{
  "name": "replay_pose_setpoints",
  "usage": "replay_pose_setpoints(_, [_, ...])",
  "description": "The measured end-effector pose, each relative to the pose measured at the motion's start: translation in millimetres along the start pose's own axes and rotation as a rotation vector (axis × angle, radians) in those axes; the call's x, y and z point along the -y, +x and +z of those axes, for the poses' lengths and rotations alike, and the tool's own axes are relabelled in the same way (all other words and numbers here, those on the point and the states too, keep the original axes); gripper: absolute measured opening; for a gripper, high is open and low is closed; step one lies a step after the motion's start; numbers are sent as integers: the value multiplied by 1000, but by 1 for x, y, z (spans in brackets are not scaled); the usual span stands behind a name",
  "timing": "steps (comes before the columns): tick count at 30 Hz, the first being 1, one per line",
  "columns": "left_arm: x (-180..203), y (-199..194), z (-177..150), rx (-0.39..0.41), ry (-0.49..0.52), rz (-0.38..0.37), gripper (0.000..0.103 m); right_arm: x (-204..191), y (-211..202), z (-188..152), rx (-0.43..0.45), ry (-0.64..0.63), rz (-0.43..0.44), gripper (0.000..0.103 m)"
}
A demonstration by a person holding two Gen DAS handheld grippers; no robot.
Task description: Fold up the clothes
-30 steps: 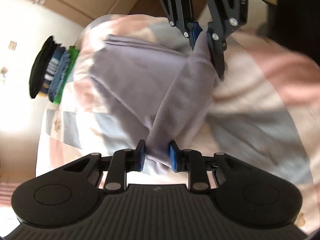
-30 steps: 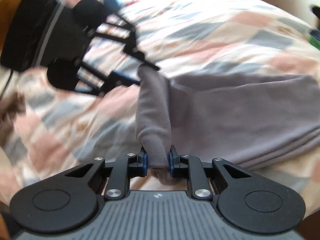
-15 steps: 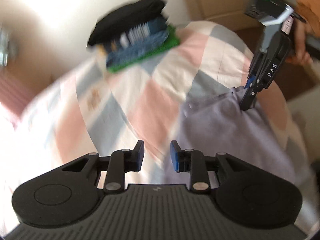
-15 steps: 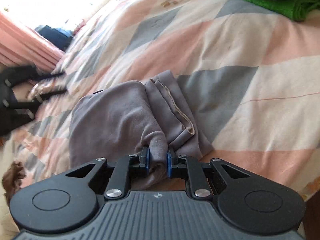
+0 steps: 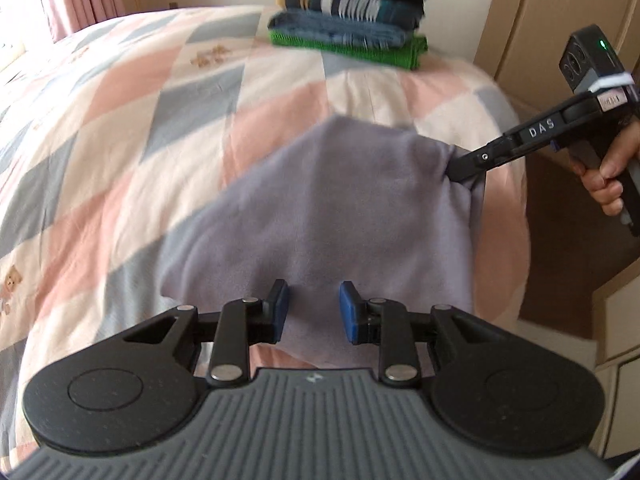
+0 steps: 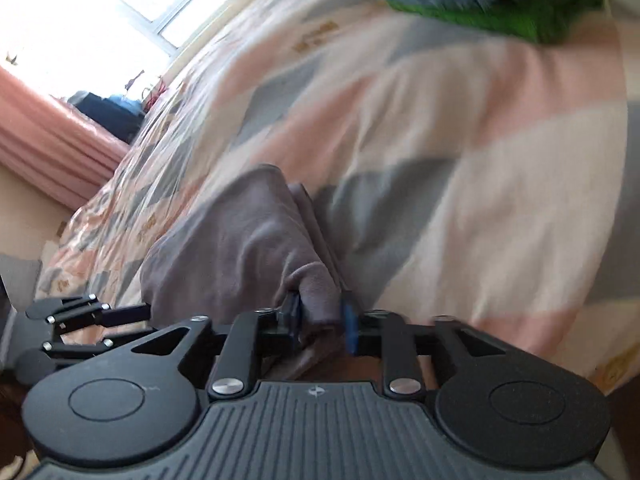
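Note:
A folded lilac-grey garment (image 5: 340, 208) lies on the checked bedspread (image 5: 120, 128) near the bed's front corner. My left gripper (image 5: 314, 312) hovers open over its near edge, nothing between the blue pads. My right gripper (image 5: 460, 170) pinches the garment's far right corner, a hand on its handle. In the right wrist view that gripper (image 6: 320, 318) is shut on a bunched fold of the garment (image 6: 240, 248), and the left gripper (image 6: 144, 312) shows at the lower left.
A stack of folded clothes (image 5: 348, 20), black on top and green at the bottom, stands at the bed's far side (image 6: 500, 4). Wooden cupboards (image 5: 552, 20) line the right. Pink curtains (image 6: 48, 148) and a bright window are to the left.
My left gripper let go of the garment, opened and swung back over its near edge. The right gripper kept its hold and carried its corner down toward the bed's edge.

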State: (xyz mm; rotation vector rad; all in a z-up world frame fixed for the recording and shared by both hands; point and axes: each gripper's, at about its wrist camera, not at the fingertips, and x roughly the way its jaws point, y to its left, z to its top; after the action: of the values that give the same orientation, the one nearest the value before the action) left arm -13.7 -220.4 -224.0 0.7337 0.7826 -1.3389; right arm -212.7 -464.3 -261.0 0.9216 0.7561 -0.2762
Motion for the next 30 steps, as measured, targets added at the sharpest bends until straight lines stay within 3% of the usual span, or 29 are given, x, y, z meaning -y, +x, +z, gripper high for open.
replay_pose_setpoints(4, [2, -6, -3, 0, -25, -40, 24, 9, -18, 1, 85, 82, 36, 42])
replay_pose_setpoints(7, [11, -10, -6, 3, -27, -99, 24, 4, -20, 2, 85, 57, 53, 42])
replay_pose_setpoints(10, [28, -2, -11, -18, -14, -133, 24, 5, -2, 4, 20, -17, -101, 33])
replay_pose_setpoints(14, [35, 2, -12, -31, 30, -108, 25, 15, -16, 3, 87, 43, -230, 31])
replay_pose_setpoints(19, [6, -8, 20, 40, -12, -115, 25, 6, -29, -10, 155, 137, -89, 34])
replay_pose_setpoints(25, [-37, 33, 93, 55, -112, -166, 29, 1, -36, -36, 264, 351, -56, 34])
replay_pose_setpoints(30, [-68, 81, 136, -26, -251, -311, 30, 11, -39, -61, 331, 581, 81, 34])
